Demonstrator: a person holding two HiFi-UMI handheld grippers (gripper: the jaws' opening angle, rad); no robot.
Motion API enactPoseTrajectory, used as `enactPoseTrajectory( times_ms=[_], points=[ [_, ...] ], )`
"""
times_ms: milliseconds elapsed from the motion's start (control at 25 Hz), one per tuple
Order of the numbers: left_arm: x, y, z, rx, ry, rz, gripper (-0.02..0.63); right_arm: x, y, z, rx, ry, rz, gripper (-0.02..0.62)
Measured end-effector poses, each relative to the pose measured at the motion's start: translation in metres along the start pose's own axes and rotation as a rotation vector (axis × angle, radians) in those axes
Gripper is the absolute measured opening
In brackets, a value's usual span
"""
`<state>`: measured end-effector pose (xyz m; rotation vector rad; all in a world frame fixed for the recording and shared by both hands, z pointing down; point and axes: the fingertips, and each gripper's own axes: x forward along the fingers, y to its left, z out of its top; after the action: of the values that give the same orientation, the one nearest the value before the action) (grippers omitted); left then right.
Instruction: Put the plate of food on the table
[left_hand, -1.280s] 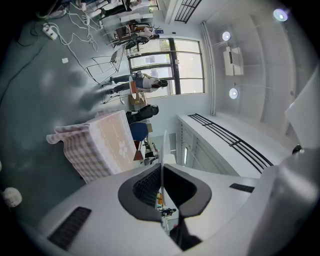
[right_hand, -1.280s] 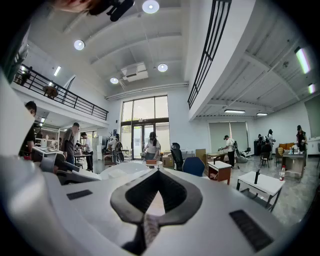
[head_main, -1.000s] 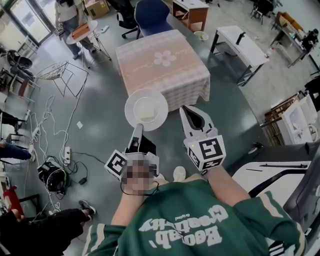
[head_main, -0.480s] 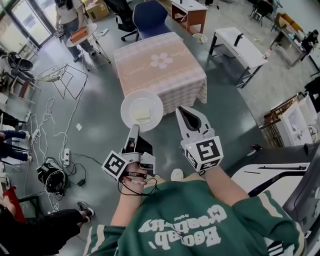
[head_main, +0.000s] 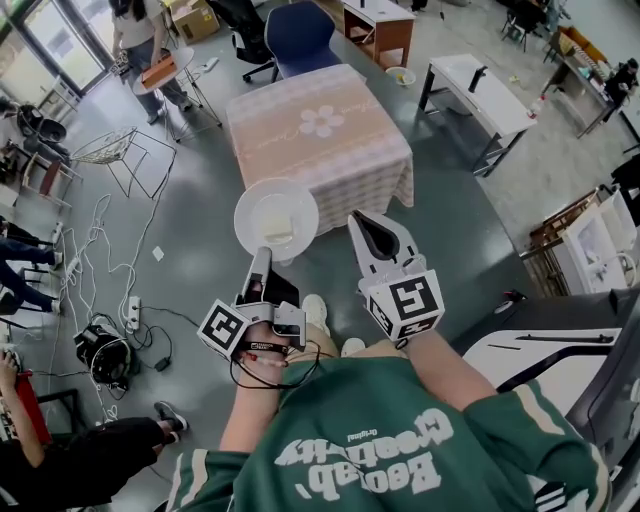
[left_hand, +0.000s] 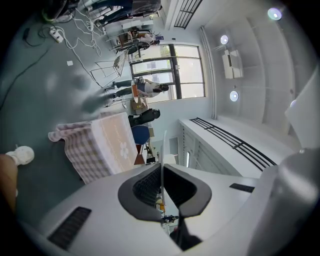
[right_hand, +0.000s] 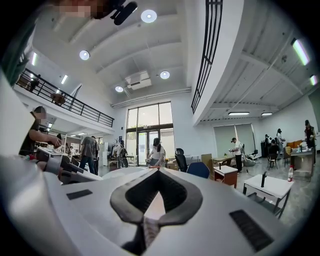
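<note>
A white plate (head_main: 276, 212) with a pale piece of food (head_main: 280, 238) on it is held out level over the grey floor. My left gripper (head_main: 262, 254) is shut on its near rim. In the left gripper view the plate (left_hand: 162, 150) shows edge-on as a thin line between the dark pads of my left gripper (left_hand: 161, 172). The table (head_main: 320, 130), under a pink checked cloth with a flower print, stands just beyond the plate, and again table (left_hand: 102, 145). My right gripper (head_main: 363, 220) hangs to the right of the plate, shut and holding nothing; the right gripper (right_hand: 159, 171) has its tips touching.
A blue chair (head_main: 300, 30) stands behind the table and a white side table (head_main: 480, 90) to its right. At left are a wire chair (head_main: 115, 150), people beside a small round table (head_main: 165, 60) and cables with a power strip (head_main: 130, 305) on the floor.
The plate and both grippers have drifted slightly left in the head view. A white shoe has stepped forward under the left gripper. The grip on the plate is unchanged.
</note>
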<state>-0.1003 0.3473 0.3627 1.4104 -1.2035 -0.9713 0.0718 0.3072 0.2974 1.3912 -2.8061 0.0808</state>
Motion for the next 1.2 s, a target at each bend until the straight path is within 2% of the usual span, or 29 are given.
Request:
enactPoseTrajectory(
  times_ms=[560, 1200],
  points=[
    [0.069, 0.016, 0.018, 0.014, 0.024, -0.017, 0.021, 0.046, -0.032, -0.014, -0.023, -0.016, -0.022, 0.014],
    [0.170, 0.051, 0.061, -0.040, 0.059, 0.051, 0.021, 0.149, -0.078, -0.023, -0.038, 0.029, -0.066, 0.014]
  ],
)
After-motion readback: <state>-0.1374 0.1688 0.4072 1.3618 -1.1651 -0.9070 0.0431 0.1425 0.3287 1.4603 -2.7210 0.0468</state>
